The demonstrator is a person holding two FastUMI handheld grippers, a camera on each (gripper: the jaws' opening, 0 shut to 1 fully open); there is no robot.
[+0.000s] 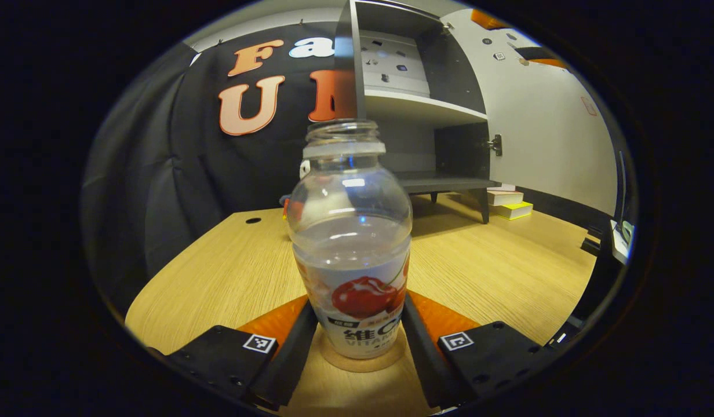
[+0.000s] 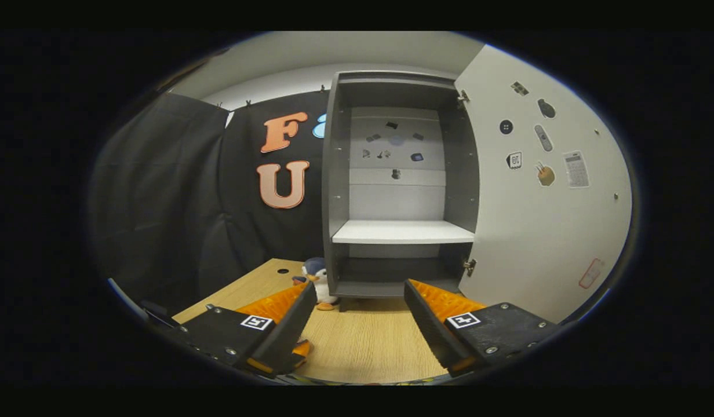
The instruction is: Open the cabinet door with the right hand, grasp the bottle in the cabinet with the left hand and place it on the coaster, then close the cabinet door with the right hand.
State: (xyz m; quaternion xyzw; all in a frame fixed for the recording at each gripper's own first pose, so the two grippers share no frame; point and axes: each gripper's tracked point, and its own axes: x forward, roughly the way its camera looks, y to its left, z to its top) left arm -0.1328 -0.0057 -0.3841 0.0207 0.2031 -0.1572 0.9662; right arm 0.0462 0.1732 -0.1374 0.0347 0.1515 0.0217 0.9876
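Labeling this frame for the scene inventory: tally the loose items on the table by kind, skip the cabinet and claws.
Bottle: 1, uncapped, standing on the coaster
Coaster: 1
Plush penguin: 1, left of the cabinet's foot
Books: 2, stacked behind the open door, count approximate
Total: 5

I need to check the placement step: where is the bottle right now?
In the left gripper view, the bottle stands upright on the round coaster on the wooden table, between the left gripper's fingers, in front of the open cabinet.
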